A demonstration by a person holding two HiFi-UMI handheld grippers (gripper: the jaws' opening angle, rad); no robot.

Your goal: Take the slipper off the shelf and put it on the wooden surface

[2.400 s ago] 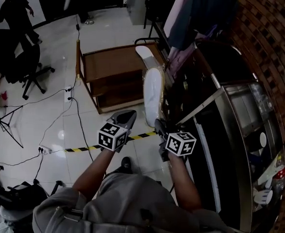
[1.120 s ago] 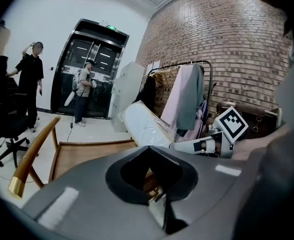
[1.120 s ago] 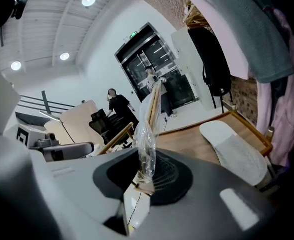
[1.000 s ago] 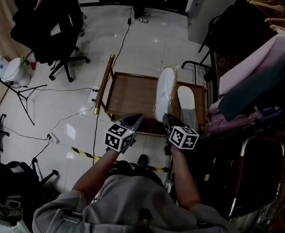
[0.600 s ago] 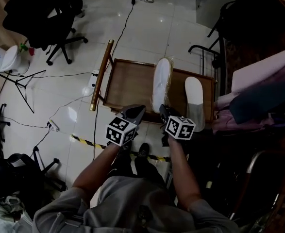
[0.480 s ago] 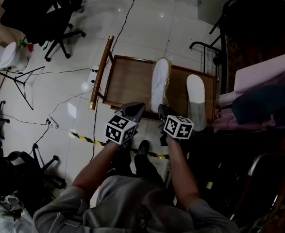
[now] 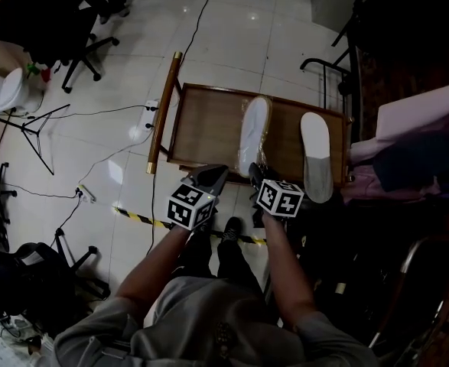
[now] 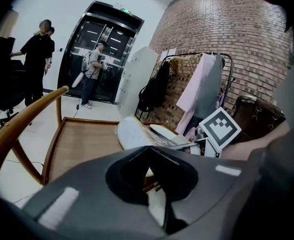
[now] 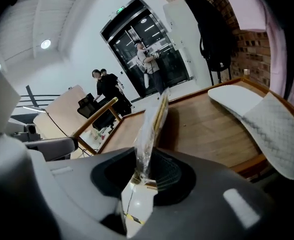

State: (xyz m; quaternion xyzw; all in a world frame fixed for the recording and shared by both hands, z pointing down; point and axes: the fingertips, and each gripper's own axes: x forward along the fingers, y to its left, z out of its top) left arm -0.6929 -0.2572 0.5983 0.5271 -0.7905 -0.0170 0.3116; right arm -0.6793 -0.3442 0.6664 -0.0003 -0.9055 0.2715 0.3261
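Partly hidden, slipper [image 7: 253, 128] heel pinched in R gripper's [image 9: 139, 176] just-opening jaws; L gripper [image 8: 148, 149] closed.

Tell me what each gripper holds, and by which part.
Right gripper pinches the wrapped slipper by its near-end plastic, jaws just easing open. Left gripper holds nothing.

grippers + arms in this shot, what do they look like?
Left gripper and right gripper are grey, tapering to pointed jaws, each carrying a white cube with black square markers. No cables show. Grey top worn, forearms uncovered.
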